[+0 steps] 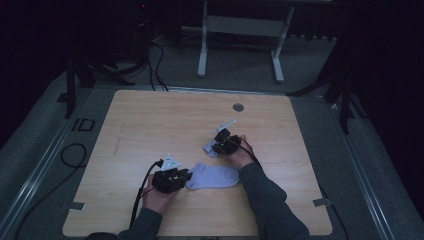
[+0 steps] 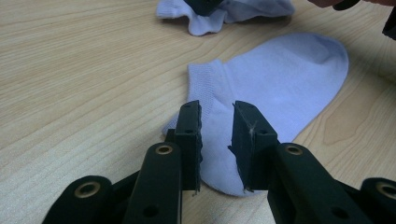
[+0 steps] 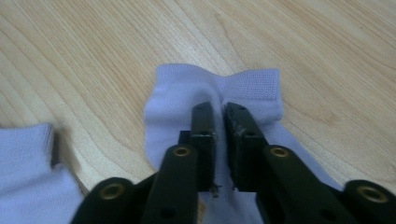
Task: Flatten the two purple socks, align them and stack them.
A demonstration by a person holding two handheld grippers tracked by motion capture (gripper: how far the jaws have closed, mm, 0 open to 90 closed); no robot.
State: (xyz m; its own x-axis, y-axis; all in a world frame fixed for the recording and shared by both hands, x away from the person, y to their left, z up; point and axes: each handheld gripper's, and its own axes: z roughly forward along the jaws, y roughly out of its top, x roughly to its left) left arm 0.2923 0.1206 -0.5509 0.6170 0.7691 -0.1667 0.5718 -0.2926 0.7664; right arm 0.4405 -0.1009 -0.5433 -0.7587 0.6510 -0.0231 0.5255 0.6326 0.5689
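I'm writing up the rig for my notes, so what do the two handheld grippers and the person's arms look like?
Both the left gripper and right gripper are black, each with two flat jaws bearing brass-ringed holes, a grey three-cornered plate on top and a black trailing cable. The person wears dark grey long sleeves.

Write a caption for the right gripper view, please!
Right gripper pinching a fold of a pale lavender sock on the wooden table.

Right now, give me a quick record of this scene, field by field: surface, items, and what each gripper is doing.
surface: wooden table
items: two pale socks
flat sock: lying flat, left gripper over its cuff end, jaws apart
bunched sock: pinched in a fold by right gripper
spacing: socks lie close, apart
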